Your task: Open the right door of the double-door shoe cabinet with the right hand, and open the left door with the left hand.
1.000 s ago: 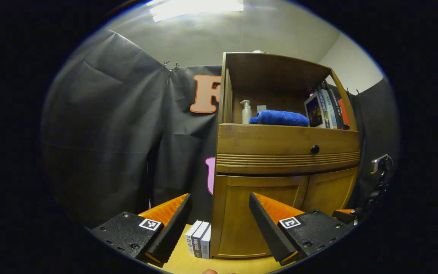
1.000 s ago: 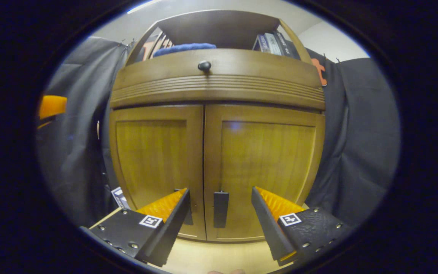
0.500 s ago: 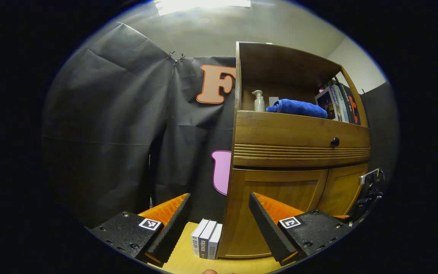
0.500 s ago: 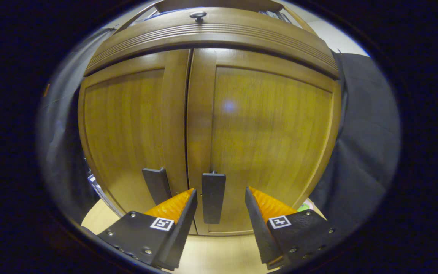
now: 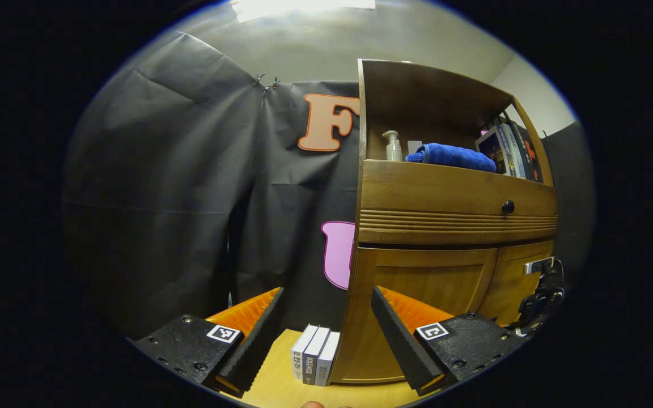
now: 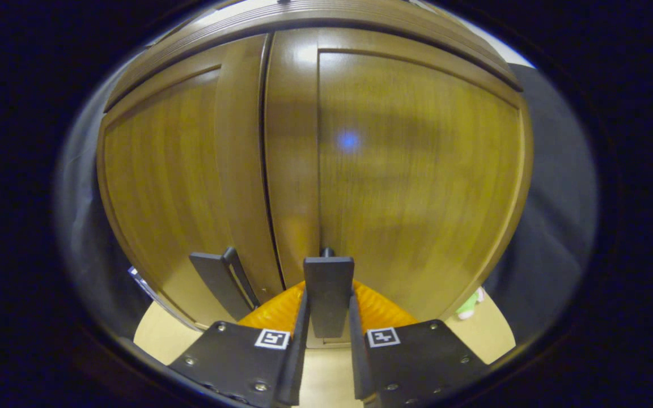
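My right gripper (image 6: 326, 340) is squeezed on the right door's handle (image 6: 328, 294), so I'm starting on the right door (image 6: 406, 170). It looks closed. Next I pull it back gently. My left gripper (image 5: 326, 334) is wide apart, holding nothing, with the shoe cabinet (image 5: 451, 204) ahead to its right.

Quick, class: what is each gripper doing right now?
Left gripper: open, holding nothing, beside the brown wooden shoe cabinet.
Right gripper: closed on the dark flat handle of the right door.
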`<state>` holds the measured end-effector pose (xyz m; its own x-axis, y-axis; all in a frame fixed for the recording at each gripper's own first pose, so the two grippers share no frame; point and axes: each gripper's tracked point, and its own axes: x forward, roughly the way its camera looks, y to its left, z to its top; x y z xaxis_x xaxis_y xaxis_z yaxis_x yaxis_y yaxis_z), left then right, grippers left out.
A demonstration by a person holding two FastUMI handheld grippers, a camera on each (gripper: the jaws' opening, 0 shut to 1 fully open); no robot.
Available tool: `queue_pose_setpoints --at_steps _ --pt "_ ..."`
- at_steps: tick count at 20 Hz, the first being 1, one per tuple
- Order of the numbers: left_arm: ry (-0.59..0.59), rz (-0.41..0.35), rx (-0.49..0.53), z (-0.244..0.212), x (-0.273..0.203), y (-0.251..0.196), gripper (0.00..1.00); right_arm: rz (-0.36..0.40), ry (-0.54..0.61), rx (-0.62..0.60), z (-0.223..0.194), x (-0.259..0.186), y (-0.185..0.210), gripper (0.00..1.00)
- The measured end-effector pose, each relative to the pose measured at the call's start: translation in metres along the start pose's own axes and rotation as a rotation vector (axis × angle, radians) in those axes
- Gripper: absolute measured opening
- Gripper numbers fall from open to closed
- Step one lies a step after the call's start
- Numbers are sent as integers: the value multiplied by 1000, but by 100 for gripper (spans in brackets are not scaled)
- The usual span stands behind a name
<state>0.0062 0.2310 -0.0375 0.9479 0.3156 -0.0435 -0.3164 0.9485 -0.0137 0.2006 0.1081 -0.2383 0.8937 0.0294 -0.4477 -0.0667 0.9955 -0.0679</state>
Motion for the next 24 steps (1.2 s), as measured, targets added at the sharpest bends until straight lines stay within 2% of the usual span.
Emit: queue_pose_setpoints --at_steps 3,4,6,12,18,19,24 --pt "10 1 -4 -3 -2 1 97 -23 -23 8 6 -1 -2 32" --pt "14 1 -2 -6 -3 2 97 -39 -24 22 3 -3 -2 28" --pt "14 6 3 -5 -4 5 97 -62 -41 16 3 -6 -4 27" --pt "17 -4 17 -4 -6 5 97 -67 -46 31 0 -14 -7 27" --pt "9 -58 21 -2 -8 -14 97 -88 -57 43 4 -24 -10 27" --pt "8 -66 25 -2 -8 -18 97 -85 -56 50 3 -16 -10 23" --pt "12 -116 37 -4 -12 -38 97 -120 -51 54 1 -17 -12 24"
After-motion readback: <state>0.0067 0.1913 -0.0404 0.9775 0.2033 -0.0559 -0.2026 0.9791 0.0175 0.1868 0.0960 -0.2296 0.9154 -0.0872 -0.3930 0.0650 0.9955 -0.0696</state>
